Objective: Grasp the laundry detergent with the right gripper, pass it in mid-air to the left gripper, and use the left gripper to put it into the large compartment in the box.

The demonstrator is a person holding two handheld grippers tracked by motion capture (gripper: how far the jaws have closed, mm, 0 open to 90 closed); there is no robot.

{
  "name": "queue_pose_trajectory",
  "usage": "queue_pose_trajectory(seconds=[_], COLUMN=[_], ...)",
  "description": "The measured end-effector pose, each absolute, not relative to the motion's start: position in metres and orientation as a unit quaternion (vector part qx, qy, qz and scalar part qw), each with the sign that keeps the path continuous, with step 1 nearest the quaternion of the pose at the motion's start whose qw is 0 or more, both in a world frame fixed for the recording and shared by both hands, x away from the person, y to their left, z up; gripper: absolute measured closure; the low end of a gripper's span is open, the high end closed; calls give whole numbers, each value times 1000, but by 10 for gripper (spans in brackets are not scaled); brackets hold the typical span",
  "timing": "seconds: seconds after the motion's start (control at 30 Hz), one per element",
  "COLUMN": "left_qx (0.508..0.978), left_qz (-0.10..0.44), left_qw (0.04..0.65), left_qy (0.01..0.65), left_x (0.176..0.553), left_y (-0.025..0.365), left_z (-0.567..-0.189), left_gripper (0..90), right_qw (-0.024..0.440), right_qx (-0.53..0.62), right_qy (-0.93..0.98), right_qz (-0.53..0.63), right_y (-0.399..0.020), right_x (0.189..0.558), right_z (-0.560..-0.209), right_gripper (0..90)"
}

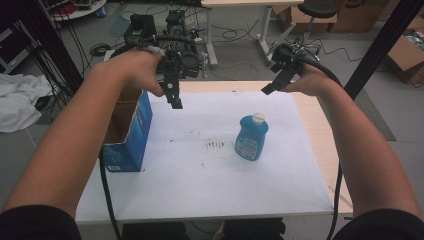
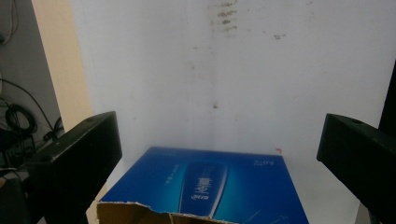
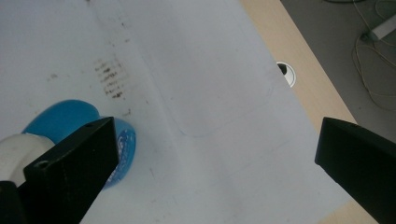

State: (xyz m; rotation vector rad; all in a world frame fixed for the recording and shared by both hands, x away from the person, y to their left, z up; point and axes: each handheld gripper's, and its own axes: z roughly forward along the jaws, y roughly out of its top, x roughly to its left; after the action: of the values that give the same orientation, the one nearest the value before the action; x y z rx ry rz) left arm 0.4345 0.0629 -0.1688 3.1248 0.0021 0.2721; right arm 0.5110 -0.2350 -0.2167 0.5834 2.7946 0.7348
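A blue bottle [image 1: 251, 138] with a white cap stands upright on the white sheet, right of the middle. An open blue carton [image 1: 127, 134] stands at the sheet's left edge. My left gripper [image 1: 173, 96] hangs in the air above the carton's far end, open and holding nothing. In the left gripper view its jaws [image 2: 219, 135] stand wide apart over the carton's blue side [image 2: 210, 186]. My right gripper [image 1: 273, 84] is raised behind the bottle, also open and holding nothing. In the right gripper view [image 3: 217, 140] the bottle [image 3: 65, 119] lies low at the left, partly behind one jaw.
The white sheet [image 1: 200, 175] covers most of the light wooden table [image 1: 320, 135] and has a dark smudge [image 1: 215, 145] near its middle. A cable hole [image 3: 287, 73] sits in the bare wood. Beyond the table are cables, a stool [image 1: 315, 10], cardboard boxes and black frame posts.
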Motion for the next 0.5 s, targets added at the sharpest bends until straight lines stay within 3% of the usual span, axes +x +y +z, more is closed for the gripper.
queue_pose_trajectory(seconds=[0.2, 0.5], left_qx=[996, 995], left_qz=[93, 101], left_qw=[2, -4], left_qy=[-4, -8], left_x=[429, 419], left_y=[63, 66], left_z=[-167, -165], left_gripper=[3, 2], right_qw=[70, 100], right_qx=[214, 218], right_qy=[911, 893], right_qz=[345, 381], right_y=[-259, -293], right_x=[498, 463], right_z=[-219, -233], right_gripper=[0, 0])
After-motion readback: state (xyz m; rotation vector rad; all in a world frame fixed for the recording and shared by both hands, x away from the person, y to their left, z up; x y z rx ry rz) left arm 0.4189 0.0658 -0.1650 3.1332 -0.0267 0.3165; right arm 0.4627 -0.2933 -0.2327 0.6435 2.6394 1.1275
